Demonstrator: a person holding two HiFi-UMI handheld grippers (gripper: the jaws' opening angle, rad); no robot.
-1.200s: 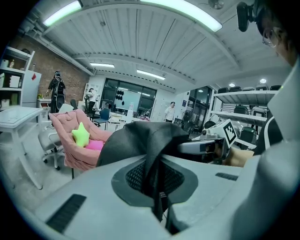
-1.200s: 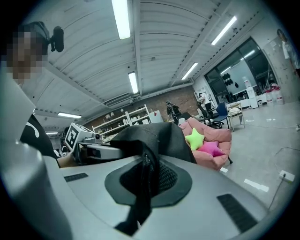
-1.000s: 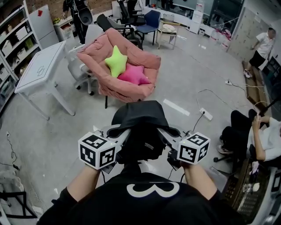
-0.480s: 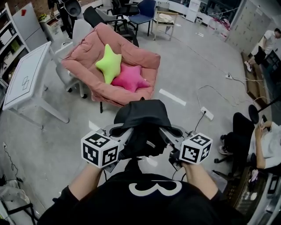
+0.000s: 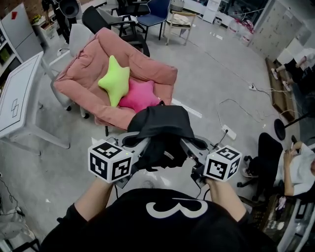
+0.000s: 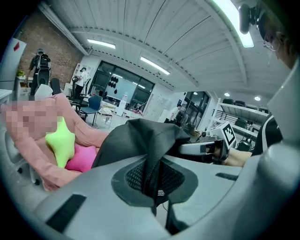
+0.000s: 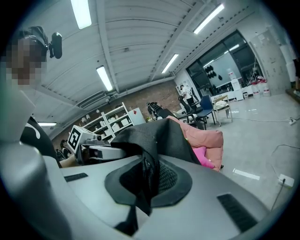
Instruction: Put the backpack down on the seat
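Bright ceiling strip lights (image 7: 105, 77), fisheye-warped edges, dark vignetted corners

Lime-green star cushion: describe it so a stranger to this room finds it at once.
In the head view, find the big pink padded lounge chair beside the white table. Two star-shaped plush cushions lie on its seat, touching; the wanted one is the lime-green star, left of the magenta star.

The place is an open-plan office or lab: bare concrete floor (image 5: 216, 74), swivel office chairs (image 5: 150, 15), a white table (image 5: 17, 98), storage shelves (image 7: 108, 119), ceiling strip lights (image 7: 104, 77), a pink lounge chair (image 5: 83, 78).
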